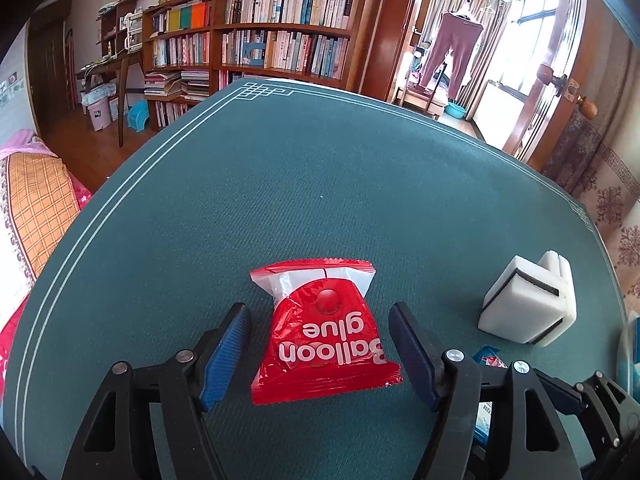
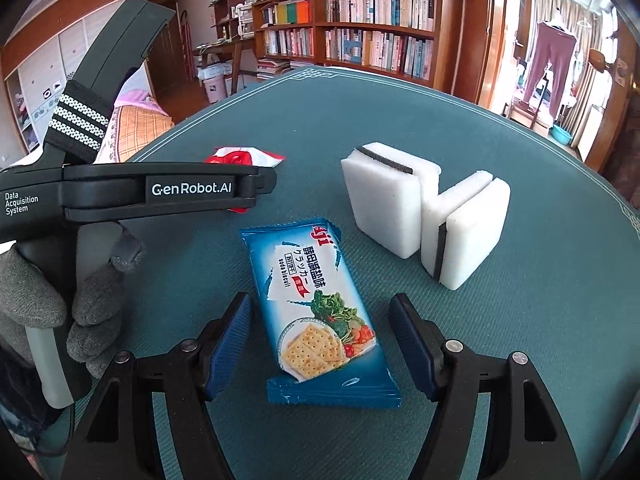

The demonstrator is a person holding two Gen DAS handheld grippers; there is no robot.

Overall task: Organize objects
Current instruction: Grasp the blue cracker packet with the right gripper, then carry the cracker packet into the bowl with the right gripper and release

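A red "Balloon glue" packet (image 1: 324,340) lies flat on the green table cloth (image 1: 280,184). My left gripper (image 1: 319,308) stands open around it, with a gap between each blue pad and the packet. In the right wrist view a blue soda biscuit packet (image 2: 316,312) lies between the fingers of my right gripper (image 2: 320,299), which is open and does not press on it. That view also shows the left gripper's black body (image 2: 160,192), held by a grey-gloved hand (image 2: 40,300), and part of the red packet (image 2: 240,158) behind it.
Two white sponges with black layers (image 2: 384,204) (image 2: 468,232) stand upright, touching, behind the biscuit packet; one sponge (image 1: 528,300) shows to the right of the left gripper. A bed (image 1: 36,200) lies past the table's left edge and bookshelves (image 1: 280,32) beyond it.
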